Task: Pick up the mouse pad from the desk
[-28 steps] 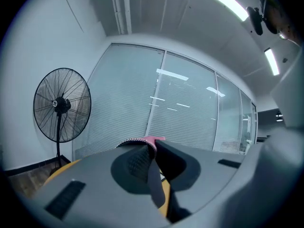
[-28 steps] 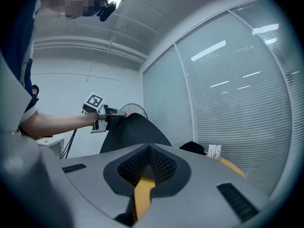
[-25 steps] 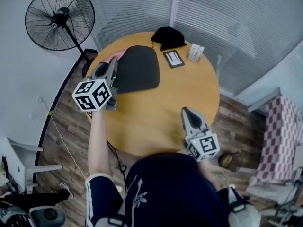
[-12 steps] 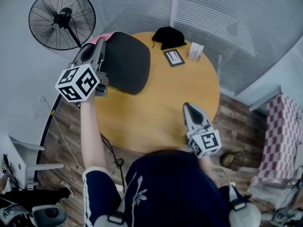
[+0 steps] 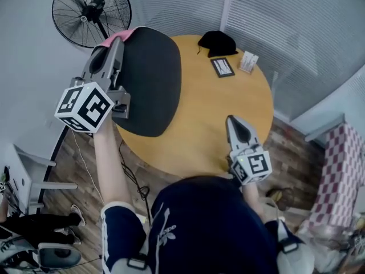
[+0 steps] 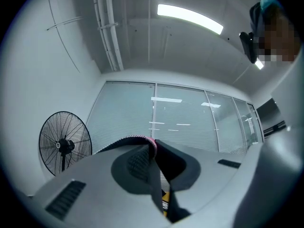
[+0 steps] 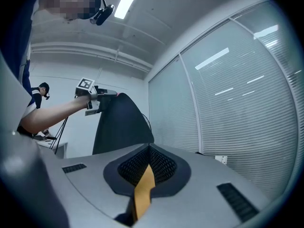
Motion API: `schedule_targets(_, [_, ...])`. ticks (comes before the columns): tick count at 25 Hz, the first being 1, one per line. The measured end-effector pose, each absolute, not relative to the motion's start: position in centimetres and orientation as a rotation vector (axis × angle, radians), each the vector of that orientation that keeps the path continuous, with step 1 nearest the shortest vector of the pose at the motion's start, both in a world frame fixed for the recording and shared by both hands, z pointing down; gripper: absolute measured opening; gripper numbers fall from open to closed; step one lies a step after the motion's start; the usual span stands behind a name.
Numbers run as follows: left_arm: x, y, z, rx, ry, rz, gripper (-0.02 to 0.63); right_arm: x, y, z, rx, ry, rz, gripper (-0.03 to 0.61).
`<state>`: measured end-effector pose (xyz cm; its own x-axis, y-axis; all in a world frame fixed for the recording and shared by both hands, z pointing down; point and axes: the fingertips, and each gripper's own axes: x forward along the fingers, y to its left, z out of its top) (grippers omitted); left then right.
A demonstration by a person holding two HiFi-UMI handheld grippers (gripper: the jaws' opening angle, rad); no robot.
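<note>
Left gripper pinches mouse pad edge, pad now hangs raised off desk versus flat a second ago, pickup seemingly done; right gripper pressed together, empty

Bright, cool and even all round, lit from overhead by a ceiling strip light, blown out to pure white in the left gripper view and doubled as pale streaks on the glass wall. Same reflected streaks in the right gripper view. Heavy fisheye bending in every view, darkening hard toward the corners. Soft and out of focus up close on the left gripper and right gripper, crisper farther off. Only gentle, weak shading on the round wooden table in the head view. Near-black and almost detail-free on the mouse pad.
</note>
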<state>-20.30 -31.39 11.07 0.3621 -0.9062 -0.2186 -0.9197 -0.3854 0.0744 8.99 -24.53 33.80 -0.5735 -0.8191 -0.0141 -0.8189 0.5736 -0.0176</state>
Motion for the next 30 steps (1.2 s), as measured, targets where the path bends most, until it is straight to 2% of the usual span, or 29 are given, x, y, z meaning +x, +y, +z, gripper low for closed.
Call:
schedule_targets(12, [-22.6, -20.6, 13.2, -2.339, 1.88, 0.302, 0.018, 6.7, -23.3, 31.6, -1.37, 2.763, 0.031, 0.003])
schedule_targets(22, [-25.8, -13.9, 16.5, -2.24, 2.059, 0.384, 0.017, 6.0, -21.9, 30.5, -1.351, 2.756, 0.018, 0.003])
schedule_targets(30, [-25.0, -13.0, 20.2, -2.23, 2.103, 0.207, 0.018, 6.0, -21.5, 29.9, -1.349, 2.764, 0.018, 0.003])
